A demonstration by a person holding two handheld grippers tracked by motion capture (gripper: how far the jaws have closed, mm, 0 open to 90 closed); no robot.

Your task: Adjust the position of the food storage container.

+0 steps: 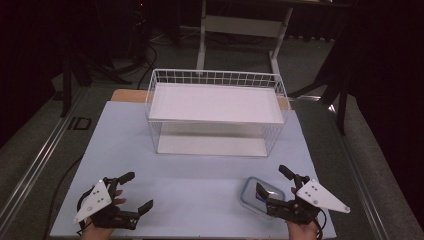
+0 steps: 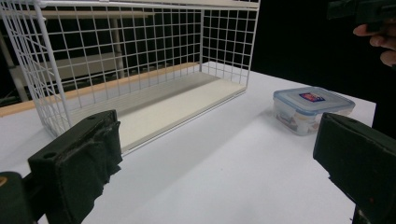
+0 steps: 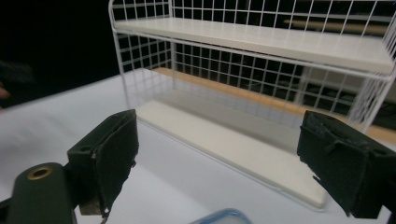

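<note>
**Entry: approach to container, grasp pending**

Small clear plastic lidded container (image 1: 261,194) is sitting lower right on the table (image 1: 200,200). Right tongs (image 1: 272,181) are hovering over it, released; left tongs (image 1: 135,191) are idling, released, lower left. Next: likely lowering, clenching, carrying toward white wire shelf rack (image 1: 216,111).

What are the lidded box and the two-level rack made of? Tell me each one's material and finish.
Lidded box: apparently clear plastic, glossy, since its contents show through the walls; the lid has a blue-tinted rim.
Rack: thin wire grid, probably white-coated metal, with two flat matte off-white shelf boards; whether those are plastic or painted wood cannot be told.
</note>
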